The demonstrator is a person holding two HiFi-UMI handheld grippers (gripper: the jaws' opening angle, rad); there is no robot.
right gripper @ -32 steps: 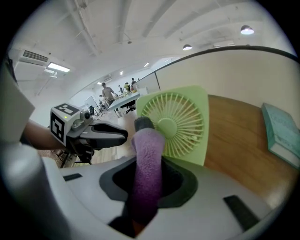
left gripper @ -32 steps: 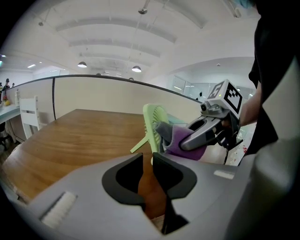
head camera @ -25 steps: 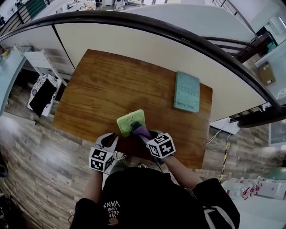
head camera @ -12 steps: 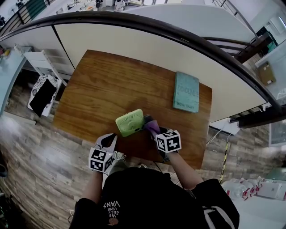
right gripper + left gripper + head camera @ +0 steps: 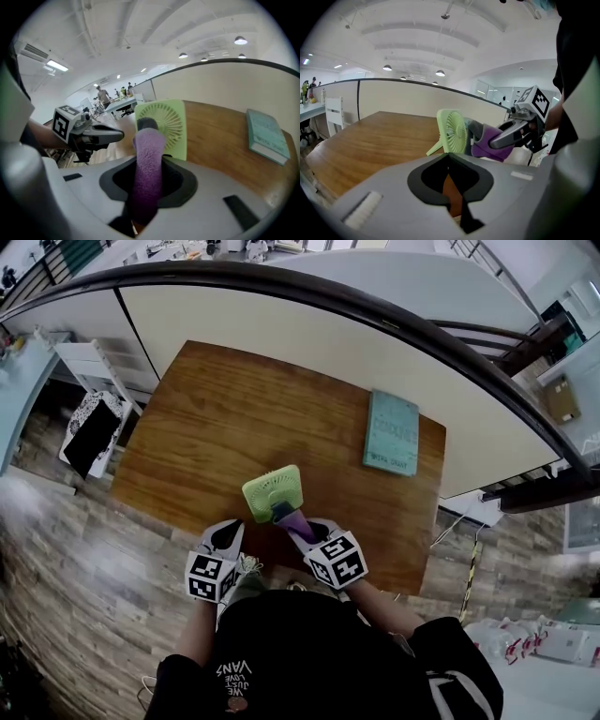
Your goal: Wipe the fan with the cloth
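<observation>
- Left gripper, by the near edge of the table: jaws pressed together, nothing between them.
- Right gripper: jaws pinch the one purple cloth, its tip against the one green fan standing on the table.
- One teal book lies well apart, far right.

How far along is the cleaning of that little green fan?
Midway, it seems. Done: the purple cloth is clamped in the right gripper. In hand: the cloth's tip appears pressed against the fan. Left: no telling how much is wiped; the left gripper hangs shut and empty nearby.
</observation>
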